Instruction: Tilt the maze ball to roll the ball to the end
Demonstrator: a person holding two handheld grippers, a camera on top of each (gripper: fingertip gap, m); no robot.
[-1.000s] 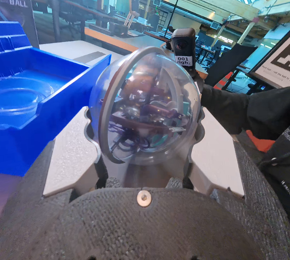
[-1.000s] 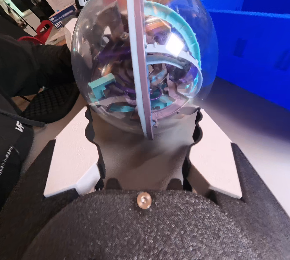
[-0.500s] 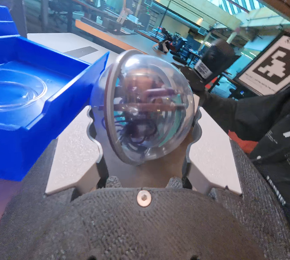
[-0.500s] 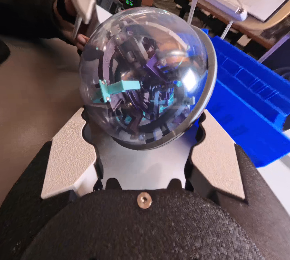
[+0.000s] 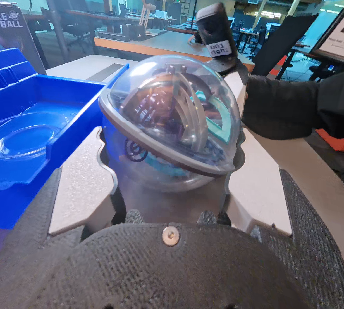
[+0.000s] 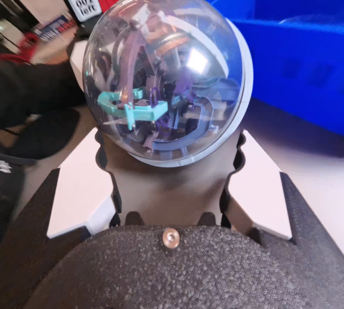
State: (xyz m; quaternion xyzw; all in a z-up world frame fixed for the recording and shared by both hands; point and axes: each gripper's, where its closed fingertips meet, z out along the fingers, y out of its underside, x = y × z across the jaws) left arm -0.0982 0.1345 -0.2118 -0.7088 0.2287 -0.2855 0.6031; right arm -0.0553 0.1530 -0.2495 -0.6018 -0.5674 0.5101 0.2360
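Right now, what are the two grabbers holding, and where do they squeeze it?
Both hold the clear maze ball. The left gripper and right gripper each pinch its rounded sides, from opposite ends.

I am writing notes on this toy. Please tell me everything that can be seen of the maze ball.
The maze ball is a clear plastic sphere, two halves joined by a grey rim that now runs tilted. Inside are curved grey, teal, purple and brown tracks, blurred in places. It is held between the left claw and the right claw, each with its white fingers on either side. A blue bin stands close beside it. The small ball inside cannot be clearly made out.
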